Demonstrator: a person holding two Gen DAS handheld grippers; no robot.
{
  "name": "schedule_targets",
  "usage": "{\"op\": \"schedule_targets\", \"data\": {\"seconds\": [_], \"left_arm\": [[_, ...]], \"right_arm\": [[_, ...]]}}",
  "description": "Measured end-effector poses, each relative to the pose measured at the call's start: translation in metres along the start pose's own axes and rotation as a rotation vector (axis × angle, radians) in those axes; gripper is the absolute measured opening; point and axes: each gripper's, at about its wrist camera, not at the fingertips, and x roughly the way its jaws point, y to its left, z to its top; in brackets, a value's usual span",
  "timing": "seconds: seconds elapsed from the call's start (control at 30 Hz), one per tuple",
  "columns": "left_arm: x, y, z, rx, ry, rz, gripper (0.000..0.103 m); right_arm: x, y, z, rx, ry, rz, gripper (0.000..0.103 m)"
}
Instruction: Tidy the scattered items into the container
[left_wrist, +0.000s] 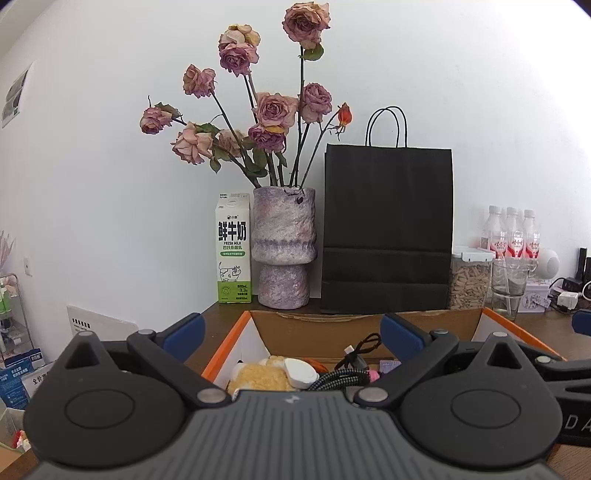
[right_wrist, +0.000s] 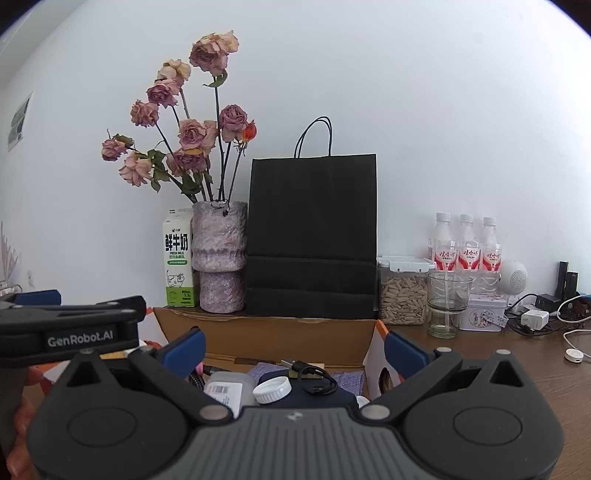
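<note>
Cardboard box (left_wrist: 236, 334); white-capped bottle (right_wrist: 236, 391) only at right wrist

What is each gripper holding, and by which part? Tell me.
Nothing. The left gripper and right gripper are both open and empty above the box.

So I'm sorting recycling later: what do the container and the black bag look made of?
Container: looks like corrugated cardboard, matte brown inside with orange edging. Black bag: probably matte kraft paper, given sharp horizontal fold creases and thin cord handles.

Matt black paper bag (right_wrist: 312, 236), rough stone-like vase (right_wrist: 219, 254).
</note>
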Motion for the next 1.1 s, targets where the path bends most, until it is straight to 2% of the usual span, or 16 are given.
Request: {"op": "schedule_targets", "data": {"seconds": [0.1,0.3,0.43,0.67,0.8,0.93,1.1], "left_arm": [[-0.001,0.006,-0.009,0.008,0.043,0.036,0.103],[-0.016,0.026,-0.014,-0.051,0.059,0.003,0.103],[-0.031,0.024,-0.021,-0.009,0.069,0.007,0.103],[-0.074,0.019,-0.037,0.045,0.052,-0.037,0.103],[-0.103,0.021,-0.050,0.063,0.077,-0.059,0.103],[-0.134,0.029,-0.051,0.029,0.156,-0.082,0.103],[-0.165,0.025,-0.047,0.045,0.333,-0.145,0.103]], "right_arm": [[-0.002,-0.001,-0.003,0.002,0.016,-0.003,0.103],[-0.015,0.002,-0.011,-0.012,0.034,-0.012,0.103],[-0.032,0.002,-0.021,-0.015,0.065,-0.016,0.103],[-0.076,0.005,-0.036,-0.032,0.081,-0.047,0.103],[-0.110,0.007,-0.042,-0.024,0.155,-0.047,0.103],[-0.146,0.008,-0.047,-0.021,0.229,0.002,0.103],[-0.188,0.012,-0.038,-0.045,0.249,0.035,0.103]]}}
